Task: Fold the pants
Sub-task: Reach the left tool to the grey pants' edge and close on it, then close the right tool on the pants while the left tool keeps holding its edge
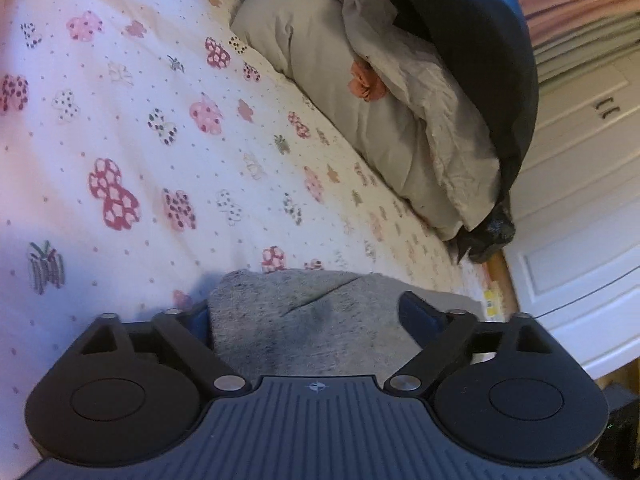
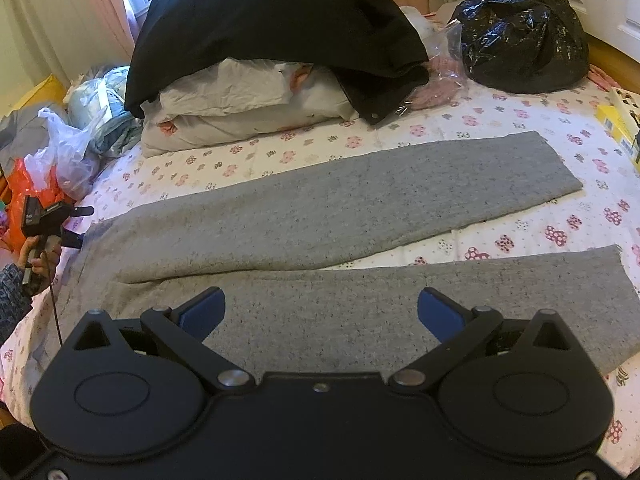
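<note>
- Bed [image 2: 460, 132] with a flower-print sheet; curtains [image 2: 48, 20] behind
- One black coat [image 2: 272, 24] draped over two pale pillows [image 2: 248, 112]
- One grey pants [image 2: 320, 216] flat on the bed, two legs spread apart
- One black bag [image 2: 524, 36]
- Right gripper [image 2: 320, 312] fingers open above a leg
- Left gripper [image 1: 308, 316] fingers open, astride the waist edge

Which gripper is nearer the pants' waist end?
Left. The left gripper sits at the waist edge of the pants, fabric between its open jaws. The right gripper hovers open over the near leg, farther along.
</note>
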Action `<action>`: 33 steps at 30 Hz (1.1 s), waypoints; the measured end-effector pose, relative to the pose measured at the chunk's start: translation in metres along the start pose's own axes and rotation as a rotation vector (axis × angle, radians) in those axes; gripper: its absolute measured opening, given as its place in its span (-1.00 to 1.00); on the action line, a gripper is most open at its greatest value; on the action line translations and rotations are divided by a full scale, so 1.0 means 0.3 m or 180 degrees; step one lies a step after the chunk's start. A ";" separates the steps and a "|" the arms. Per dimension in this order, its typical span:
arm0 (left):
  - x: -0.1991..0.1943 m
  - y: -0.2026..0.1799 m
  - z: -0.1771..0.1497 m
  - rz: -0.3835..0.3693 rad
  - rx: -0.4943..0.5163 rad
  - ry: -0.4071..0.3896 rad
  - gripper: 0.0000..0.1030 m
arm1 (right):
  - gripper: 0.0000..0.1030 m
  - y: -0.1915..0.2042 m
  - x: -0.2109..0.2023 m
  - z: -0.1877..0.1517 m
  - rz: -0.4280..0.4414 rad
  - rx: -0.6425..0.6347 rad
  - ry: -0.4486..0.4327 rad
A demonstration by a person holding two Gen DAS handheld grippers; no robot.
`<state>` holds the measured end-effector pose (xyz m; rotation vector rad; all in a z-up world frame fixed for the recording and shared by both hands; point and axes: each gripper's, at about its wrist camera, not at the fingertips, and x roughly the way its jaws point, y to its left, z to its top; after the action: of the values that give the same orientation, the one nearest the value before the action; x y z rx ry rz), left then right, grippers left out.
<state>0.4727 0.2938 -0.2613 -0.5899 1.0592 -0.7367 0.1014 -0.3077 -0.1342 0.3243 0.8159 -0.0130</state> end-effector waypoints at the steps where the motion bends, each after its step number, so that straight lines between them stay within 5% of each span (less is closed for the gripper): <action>1: -0.001 0.002 -0.002 0.0033 0.0017 0.0000 0.42 | 0.99 -0.004 0.004 0.001 0.0003 0.0017 0.0003; 3: -0.002 0.008 0.000 0.0120 0.0022 -0.0009 0.13 | 0.99 -0.019 0.015 0.004 0.0014 0.0072 0.0017; 5: -0.009 0.024 -0.001 0.0265 -0.0007 -0.0019 -0.61 | 0.99 -0.039 0.025 0.013 -0.0017 0.0108 0.0009; 6: -0.010 0.036 0.000 0.0380 -0.0031 -0.0006 -0.74 | 0.99 -0.048 0.028 0.017 -0.0047 0.0110 -0.0005; 13: -0.018 0.010 0.000 0.0391 -0.0020 -0.0040 -0.82 | 0.97 -0.197 0.051 0.142 -0.0401 -0.0018 -0.0327; 17: -0.048 -0.007 -0.007 0.0353 0.0034 -0.0127 -0.82 | 0.98 -0.459 0.076 0.319 -0.0526 0.0095 -0.0666; 22: -0.051 -0.025 -0.018 0.0398 0.0028 -0.0114 -0.82 | 0.87 -0.852 0.263 0.536 -0.0146 0.0473 -0.0059; 25: -0.045 -0.020 -0.027 0.0433 -0.0019 -0.0132 -0.82 | 0.68 -0.972 0.420 0.600 0.0119 0.0494 0.0359; 28: -0.038 -0.017 -0.035 0.0454 -0.0056 -0.0146 -0.82 | 0.51 -1.047 0.541 0.630 0.0122 0.0376 0.0547; 33: -0.028 -0.011 -0.042 0.0479 -0.0101 -0.0174 -0.82 | 0.52 -1.201 0.658 0.663 0.0350 0.0555 0.0574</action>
<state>0.4579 0.2970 -0.2590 -0.5481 1.0539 -0.5705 0.3302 -0.6855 -0.2494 0.5406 0.9771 0.0488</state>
